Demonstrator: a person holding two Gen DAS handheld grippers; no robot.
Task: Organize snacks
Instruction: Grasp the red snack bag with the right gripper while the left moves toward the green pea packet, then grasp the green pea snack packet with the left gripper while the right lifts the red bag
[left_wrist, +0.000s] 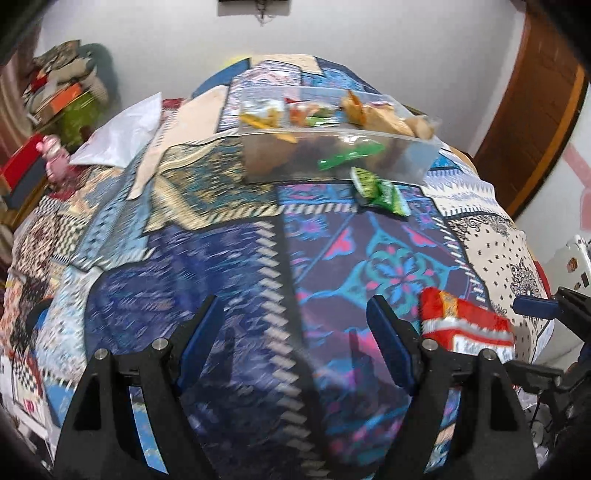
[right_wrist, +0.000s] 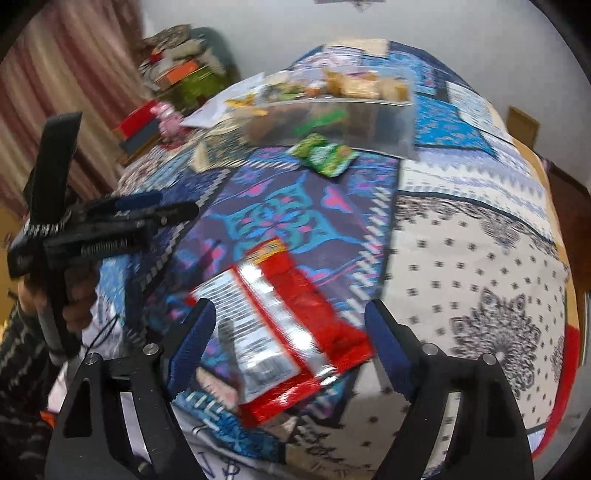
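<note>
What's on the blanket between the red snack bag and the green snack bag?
Nothing but bare patchwork bedspread. The right wrist view shows the shiny red and silver snack packet near the camera, the green packet beside the clear plastic box, and only patterned cloth between.

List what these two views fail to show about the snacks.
- Red snack packet: print unreadable, motion blur, right wrist view; partly hidden by gripper finger in left wrist view.
- Clear container: contents' labels too small, blurred, both views.
- Green packets: count unclear, overlapping.
</note>
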